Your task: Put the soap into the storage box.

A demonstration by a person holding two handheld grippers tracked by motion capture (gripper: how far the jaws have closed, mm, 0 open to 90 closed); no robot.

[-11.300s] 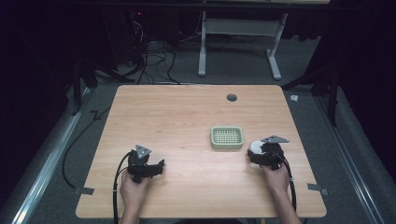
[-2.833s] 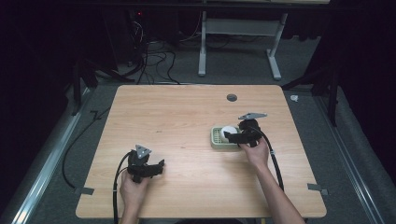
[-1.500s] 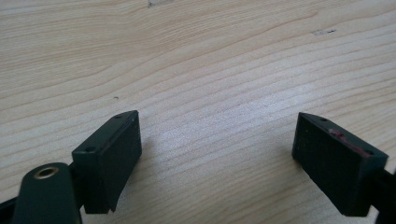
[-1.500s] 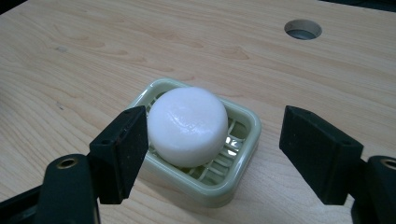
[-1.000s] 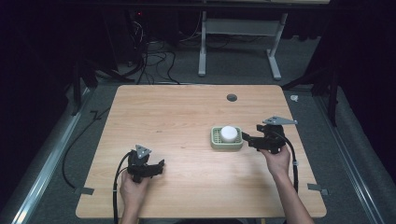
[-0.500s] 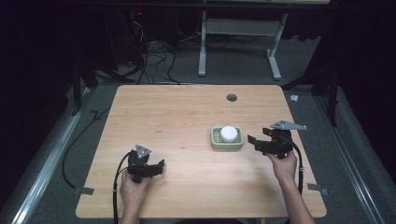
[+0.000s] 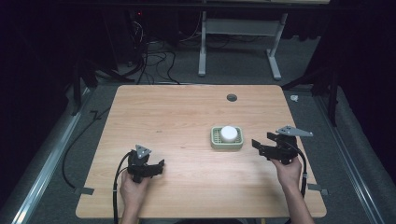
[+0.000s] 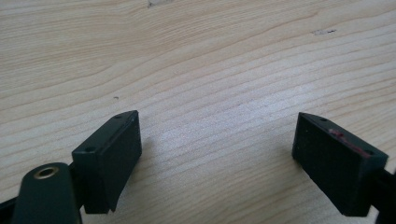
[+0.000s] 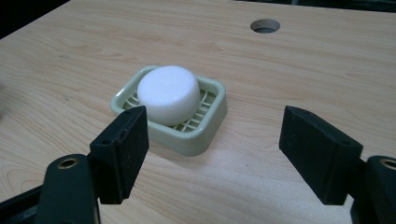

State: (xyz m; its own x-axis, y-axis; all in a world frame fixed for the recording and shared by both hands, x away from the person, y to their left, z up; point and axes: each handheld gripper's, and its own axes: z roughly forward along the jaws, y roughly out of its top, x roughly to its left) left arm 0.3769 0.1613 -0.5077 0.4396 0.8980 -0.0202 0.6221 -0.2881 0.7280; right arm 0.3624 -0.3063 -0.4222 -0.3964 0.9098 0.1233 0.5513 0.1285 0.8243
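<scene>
A round white soap bar (image 7: pixel 229 133) (image 9: pixel 168 94) lies in a pale green slatted soap dish (image 7: pixel 215 142) (image 9: pixel 212 124) right of the table's middle. My right gripper (image 7: pixel 258 146) (image 9: pixel 212 151) hovers just right of the dish, open and empty, with its jaws pointing at the dish. My left gripper (image 7: pixel 159 165) (image 8: pixel 217 161) rests near the front left of the table, open, with bare wood between its jaws.
The light wooden table (image 7: pixel 177 121) has a round cable hole (image 7: pixel 231 97) (image 9: pixel 265 25) near its far edge. Cables and a white table frame (image 7: pixel 238 42) stand on the dark floor beyond.
My right gripper carried the white soap bar from the right of the dish into it, let go, and drew back to the right, open. The left gripper has not moved.
</scene>
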